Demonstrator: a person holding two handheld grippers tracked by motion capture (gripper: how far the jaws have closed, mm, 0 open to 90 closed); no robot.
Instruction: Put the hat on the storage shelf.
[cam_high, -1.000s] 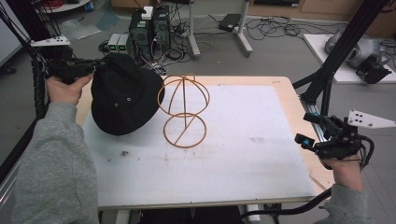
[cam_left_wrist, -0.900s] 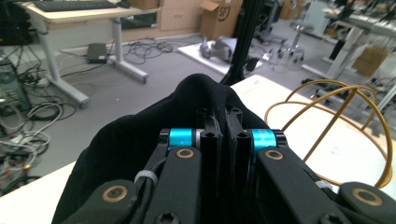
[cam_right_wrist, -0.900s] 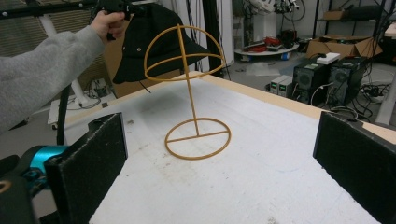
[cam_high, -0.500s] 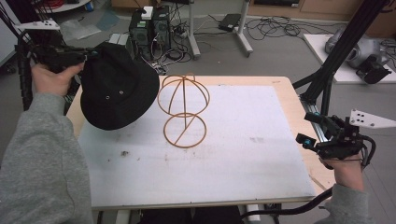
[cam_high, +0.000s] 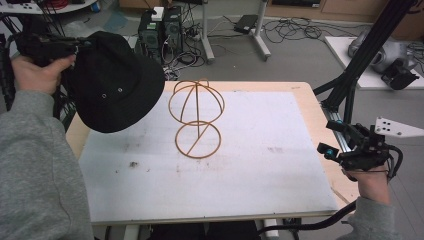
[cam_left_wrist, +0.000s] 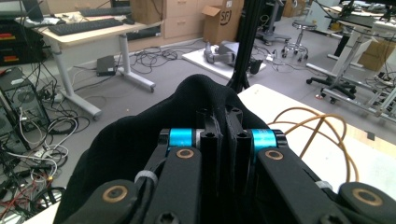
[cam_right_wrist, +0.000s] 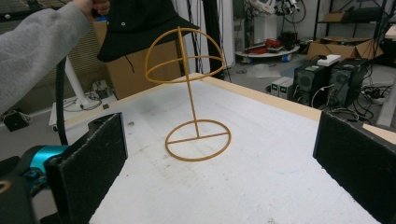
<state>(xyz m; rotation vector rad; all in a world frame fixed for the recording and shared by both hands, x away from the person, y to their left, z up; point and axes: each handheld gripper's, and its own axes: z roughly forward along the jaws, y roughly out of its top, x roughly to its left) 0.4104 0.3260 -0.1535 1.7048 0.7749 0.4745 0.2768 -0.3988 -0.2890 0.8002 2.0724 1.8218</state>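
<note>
In the high view, the left gripper (cam_high: 75, 46) holds a black hat (cam_high: 112, 82) up in the air past the table's far left corner, off to the left of a wire hat stand (cam_high: 196, 120) that sits upright on the white table (cam_high: 260, 175). The hat hangs from its edge, its crown facing the camera, apart from the stand's dome. As I judge it, the pick-up is done and the hat is lifted; what is left is to carry it right over the dome, lower it on, and let go. The right gripper (cam_high: 334, 150) waits off the table's right edge, well apart from the stand.

In the left gripper view, the jaws stand pressed together with a fold of the hat (cam_left_wrist: 154, 121) pinched between them, the cloth draping down and away in front. The stand (cam_left_wrist: 322, 135) shows to the right, lower and farther off.

In the right gripper view, the jaws stand wide apart with nothing between them. The stand (cam_right_wrist: 187, 79) rises ahead on the table (cam_right_wrist: 280, 177), bare, with the hat (cam_right_wrist: 140, 23) above and to the left of its dome, not touching it.
</note>
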